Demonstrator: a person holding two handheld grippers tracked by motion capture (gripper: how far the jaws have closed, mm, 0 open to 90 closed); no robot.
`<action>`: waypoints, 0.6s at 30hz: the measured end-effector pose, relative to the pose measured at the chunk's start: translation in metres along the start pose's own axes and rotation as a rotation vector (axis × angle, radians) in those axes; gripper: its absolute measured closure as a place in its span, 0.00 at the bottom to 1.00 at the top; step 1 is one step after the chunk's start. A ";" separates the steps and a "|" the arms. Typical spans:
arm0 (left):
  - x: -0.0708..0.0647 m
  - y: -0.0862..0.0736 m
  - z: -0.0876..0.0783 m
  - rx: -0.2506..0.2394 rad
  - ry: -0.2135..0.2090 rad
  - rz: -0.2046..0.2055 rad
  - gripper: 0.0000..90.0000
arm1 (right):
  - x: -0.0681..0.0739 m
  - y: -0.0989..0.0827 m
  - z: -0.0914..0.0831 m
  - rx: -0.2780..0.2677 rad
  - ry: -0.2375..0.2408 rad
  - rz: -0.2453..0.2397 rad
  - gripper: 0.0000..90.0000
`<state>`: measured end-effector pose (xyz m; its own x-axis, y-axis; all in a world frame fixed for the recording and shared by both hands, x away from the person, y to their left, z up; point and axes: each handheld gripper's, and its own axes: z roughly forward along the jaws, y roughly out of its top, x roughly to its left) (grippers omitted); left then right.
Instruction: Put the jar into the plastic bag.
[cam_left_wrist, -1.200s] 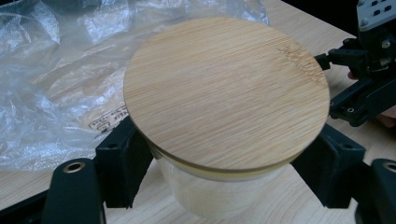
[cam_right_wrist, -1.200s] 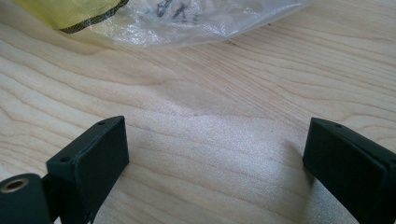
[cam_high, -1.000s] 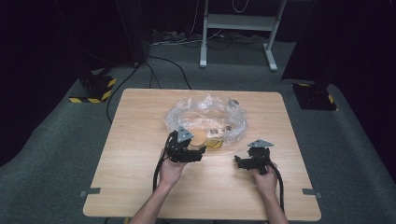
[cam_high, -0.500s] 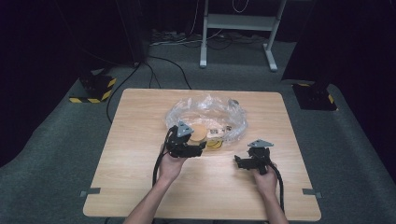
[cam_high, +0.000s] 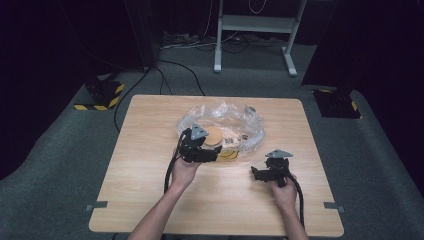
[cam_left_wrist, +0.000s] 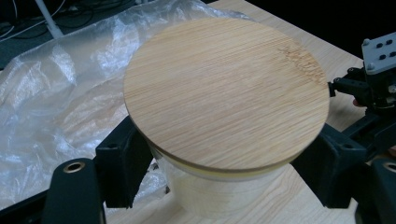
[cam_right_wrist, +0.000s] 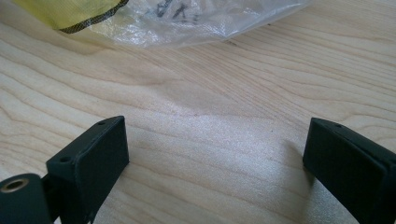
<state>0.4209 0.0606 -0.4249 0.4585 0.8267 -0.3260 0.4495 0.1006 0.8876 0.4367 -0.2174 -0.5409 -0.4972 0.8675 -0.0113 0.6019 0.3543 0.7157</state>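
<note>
1. Here, a person sits at the 6 o'clock side of a wooden table, a two-jaw gripper in each hand.
2. The left gripper is just left of the table's centre. Its jaws pinch a jar from both sides, just under the lid.
3. The lid is a round bamboo disc; it sits flat on the jar. In the high view the lid shows as a tan circle at the bag's near edge.
4. A crumpled clear plastic bag lies at 12 o'clock from the left gripper, touching the jar's far side. Something yellow shows through the bag at its 6 o'clock edge.
5. The right gripper is at 4 o'clock from the jar, near but apart from it. Its jaws are spread wide, with bare wood between them.
6. In the right gripper view, the bag's edge lies at 12 o'clock, beyond the jaws.
</note>
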 end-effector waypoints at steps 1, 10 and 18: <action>0.000 0.001 0.001 0.000 0.001 0.001 0.28 | 0.000 0.000 0.000 0.000 0.000 0.000 0.07; 0.003 0.007 0.013 -0.016 0.028 0.000 0.28 | 0.000 0.000 0.000 -0.001 0.000 0.000 0.07; 0.008 0.012 0.022 -0.016 0.045 -0.009 0.28 | 0.000 0.000 0.000 -0.001 0.000 0.000 0.07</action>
<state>0.4467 0.0565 -0.4243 0.4191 0.8498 -0.3197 0.4408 0.1174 0.8899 0.4368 -0.2174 -0.5410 -0.4973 0.8675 -0.0112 0.6012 0.3539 0.7165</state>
